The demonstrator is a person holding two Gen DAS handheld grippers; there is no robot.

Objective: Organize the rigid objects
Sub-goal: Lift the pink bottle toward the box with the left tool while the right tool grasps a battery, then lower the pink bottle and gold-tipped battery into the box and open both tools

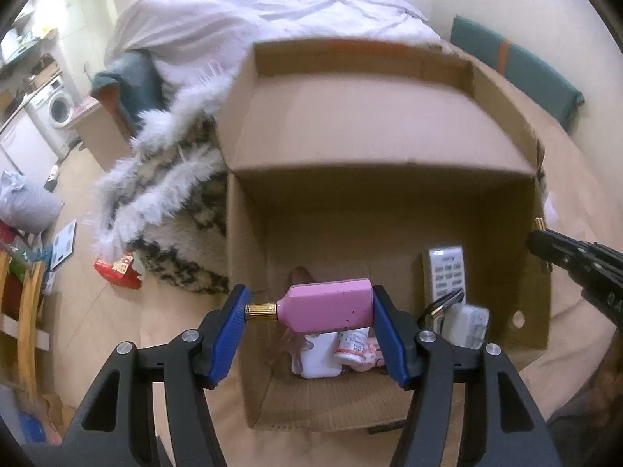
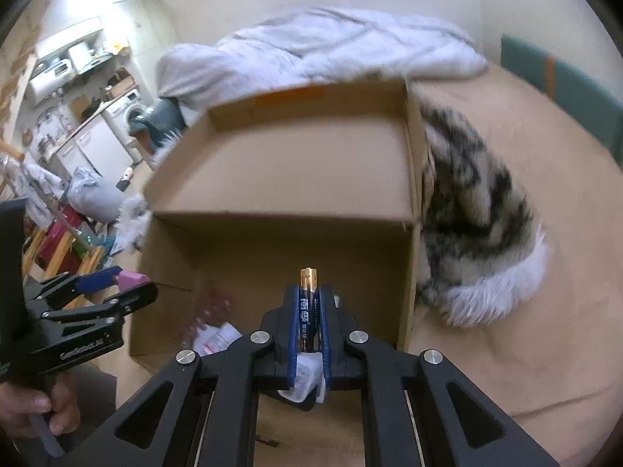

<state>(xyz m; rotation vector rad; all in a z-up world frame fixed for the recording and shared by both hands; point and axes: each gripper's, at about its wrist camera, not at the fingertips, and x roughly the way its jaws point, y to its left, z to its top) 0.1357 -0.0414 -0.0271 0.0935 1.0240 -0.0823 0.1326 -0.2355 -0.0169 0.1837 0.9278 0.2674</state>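
My left gripper (image 1: 309, 307) is shut on a pink bottle (image 1: 331, 305) with a gold cap, held sideways above the open cardboard box (image 1: 350, 144). Inside the box lie a white remote (image 1: 447, 272), a white bottle (image 1: 319, 358), a small tube and a white packet. My right gripper (image 2: 309, 311) is shut on a blue and gold battery (image 2: 308, 303), upright between its pads, also over the box (image 2: 280, 171). The right gripper's tip (image 1: 545, 241) shows at the box's right wall in the left wrist view. In the right wrist view the left gripper (image 2: 117, 280) with the pink bottle is at the left.
The box stands on a tan bed sheet (image 2: 545, 233). A furry patterned blanket (image 2: 479, 214) lies against its side and a white duvet (image 2: 331, 46) behind it. A red packet (image 1: 117, 272) lies on the floor. A person's hand (image 2: 35, 408) grips the left tool.
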